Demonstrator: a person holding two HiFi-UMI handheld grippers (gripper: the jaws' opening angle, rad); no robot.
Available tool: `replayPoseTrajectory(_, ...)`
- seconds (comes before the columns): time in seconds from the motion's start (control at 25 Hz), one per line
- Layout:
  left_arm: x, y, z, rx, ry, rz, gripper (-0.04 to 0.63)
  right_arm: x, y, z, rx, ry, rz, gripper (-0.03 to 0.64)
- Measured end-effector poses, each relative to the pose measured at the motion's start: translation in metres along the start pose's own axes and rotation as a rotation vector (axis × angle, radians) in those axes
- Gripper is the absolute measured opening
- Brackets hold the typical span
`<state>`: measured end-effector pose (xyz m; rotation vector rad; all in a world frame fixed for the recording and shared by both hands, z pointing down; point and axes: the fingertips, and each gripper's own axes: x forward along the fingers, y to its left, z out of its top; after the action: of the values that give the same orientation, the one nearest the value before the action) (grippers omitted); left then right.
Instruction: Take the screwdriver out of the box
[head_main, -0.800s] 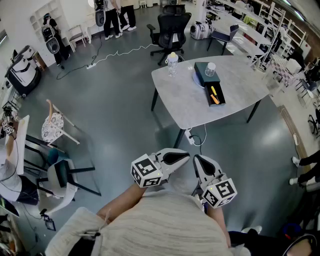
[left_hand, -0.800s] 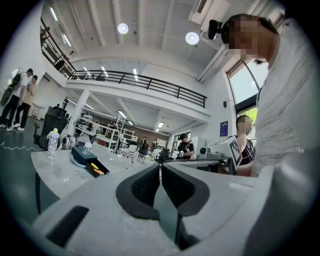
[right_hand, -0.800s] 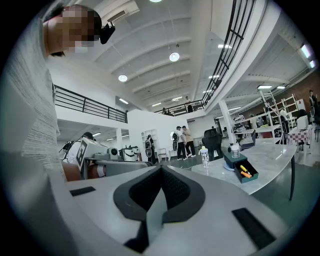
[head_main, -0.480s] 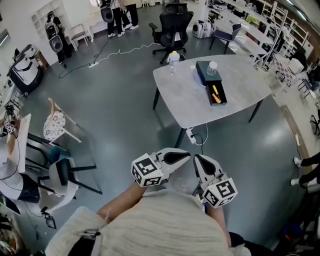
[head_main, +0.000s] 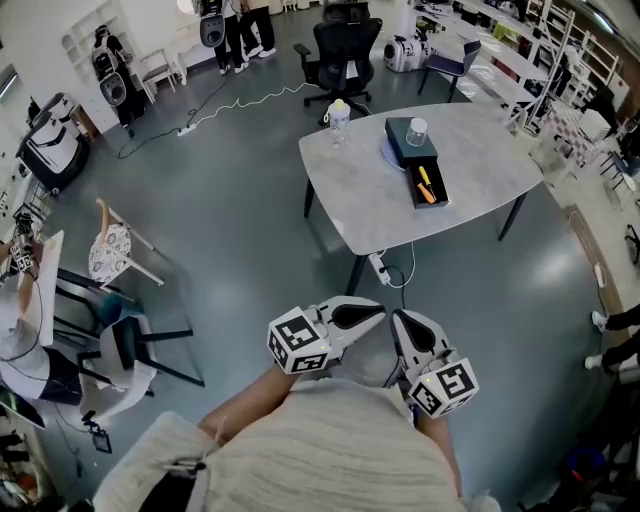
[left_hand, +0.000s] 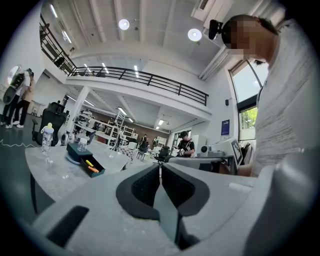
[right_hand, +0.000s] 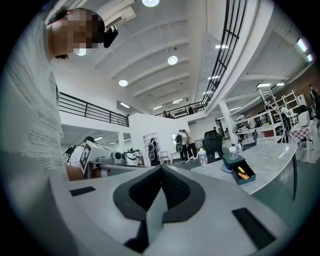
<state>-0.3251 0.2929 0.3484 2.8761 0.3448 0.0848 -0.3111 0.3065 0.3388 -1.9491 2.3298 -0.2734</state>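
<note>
Compared with a moment ago, the table (head_main: 470, 200) is sitting slightly higher and further left in the head view, while both tools are hanging in nearly the same spot, a shade lower in the picture.

From the head view, the person is standing on the grey floor (head_main: 250, 260), well apart from the table, and is holding the left gripper (head_main: 375, 312) and the right gripper (head_main: 398, 322) close in front of the body, tips almost meeting. On the table a dark box (head_main: 400, 148) is standing with its drawer (head_main: 440, 196) pulled out toward the person. The screwdriver (head_main: 425, 186), yellow and orange, is lying inside that open drawer. A small jar (head_main: 417, 131) is resting on top of the box, and a bottle (head_main: 340, 122) is standing near the table's far left edge. An office chair (head_main: 343, 55) is waiting behind the table.

From the left gripper view, the two dark pads are pressing together with nothing between them. The table is showing far off at the left, the screwdriver lying in the drawer there.

From the right gripper view, the pads are likewise meeting, empty. The table is lying off to the right, with the bottle left of the box and the screwdriver lying in the drawer.
</note>
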Motion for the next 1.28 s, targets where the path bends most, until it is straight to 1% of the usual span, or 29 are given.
replayPoseTrajectory(0.28, 0.057, -0.013, 0.002, 0.002, -0.005, -0.01, 0.025, -0.028, -0.039, 0.008, -0.024, 0.019, 0.025, 0.011)
replayPoseTrajectory(0.6, 0.137, -0.026, 0.006, -0.012, -0.017, -0.007, 0.025, -0.072, -0.104, 0.023, -0.04, 0.04, 0.027, 0.011)
replayPoseTrajectory(0.84, 0.2, -0.043, 0.008, -0.017, -0.015, -0.004, 0.025, -0.111, -0.155, 0.036, -0.029, 0.036, 0.032, 0.011)
replayPoseTrajectory(1.12, 0.254, -0.061, -0.001, -0.024, -0.018, -0.004, 0.025, -0.151, -0.198, 0.037, -0.024, 0.031, 0.039, 0.011)
replayPoseTrajectory(1.28, 0.274, -0.065, -0.007, -0.031, -0.002, 0.001, 0.025, -0.162, -0.215, 0.035, -0.011, 0.039, 0.043, 0.011)
